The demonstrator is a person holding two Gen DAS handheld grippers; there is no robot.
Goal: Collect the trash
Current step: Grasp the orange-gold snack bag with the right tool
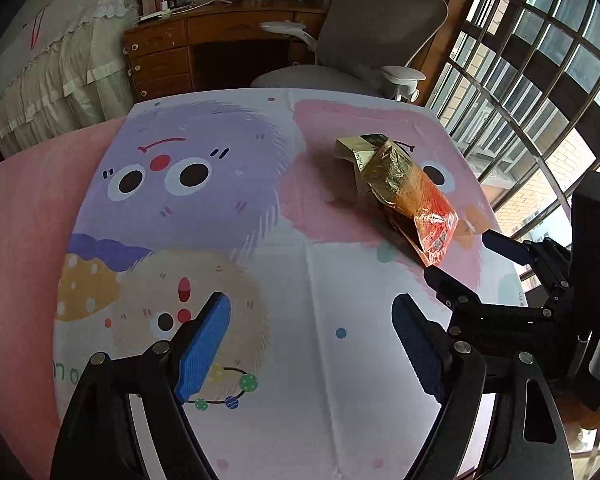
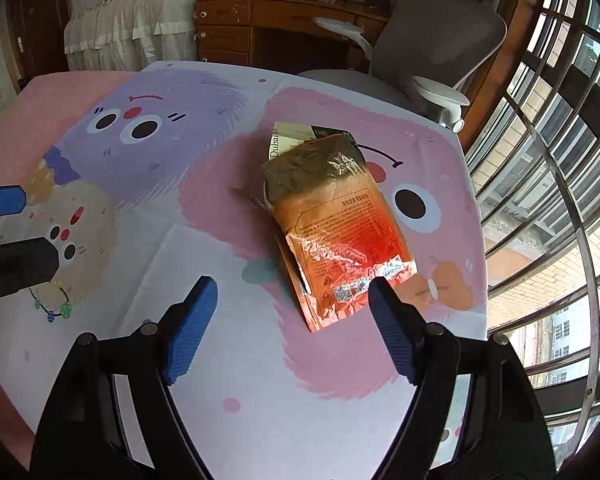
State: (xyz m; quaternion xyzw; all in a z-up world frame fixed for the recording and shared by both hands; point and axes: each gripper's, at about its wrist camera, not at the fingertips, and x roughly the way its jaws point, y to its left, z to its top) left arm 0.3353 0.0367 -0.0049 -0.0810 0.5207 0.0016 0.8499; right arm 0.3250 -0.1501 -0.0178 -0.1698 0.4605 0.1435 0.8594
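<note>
A crumpled orange and gold foil wrapper (image 1: 414, 196) (image 2: 340, 228) lies on a cartoon-printed table cover (image 1: 284, 264) (image 2: 228, 360), with a second paper wrapper tucked under its far end. My right gripper (image 2: 294, 316) is open just short of the wrapper's near end, its right fingertip beside the bottom corner. In the left wrist view the right gripper (image 1: 460, 256) shows at the right edge, close to that same end. My left gripper (image 1: 314, 320) stands open over the bare middle of the cover, nothing between its fingers. Its tips (image 2: 16, 224) show at the left edge of the right wrist view.
A grey office chair (image 1: 376, 36) (image 2: 432, 36) stands behind the table, with a wooden desk (image 1: 204, 44) (image 2: 268, 24) beyond it. A barred window (image 1: 540, 80) (image 2: 560, 160) runs along the right. A draped bed (image 1: 48, 60) is at the far left.
</note>
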